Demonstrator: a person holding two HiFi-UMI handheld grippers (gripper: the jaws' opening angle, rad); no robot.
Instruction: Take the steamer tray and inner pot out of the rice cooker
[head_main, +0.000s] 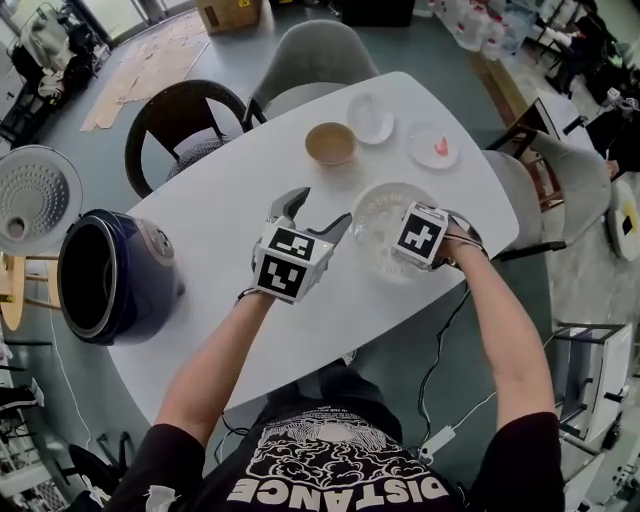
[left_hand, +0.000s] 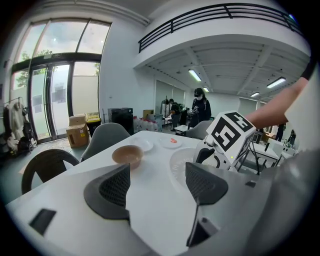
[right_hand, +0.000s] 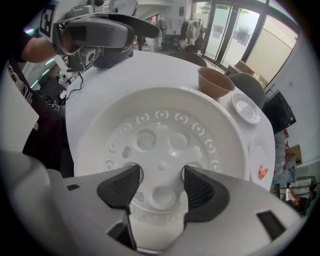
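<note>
Right tongs, jaws apart, directly over the white steamer tray.

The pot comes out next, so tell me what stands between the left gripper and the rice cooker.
Nothing visible. Only bare white table lies between the left gripper and the open rice cooker at the table's left end. The brown bowl, plates and steamer tray sit on the other side.

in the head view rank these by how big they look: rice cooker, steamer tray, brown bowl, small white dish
1. rice cooker
2. steamer tray
3. brown bowl and small white dish look about alike, so I won't rank them
</note>
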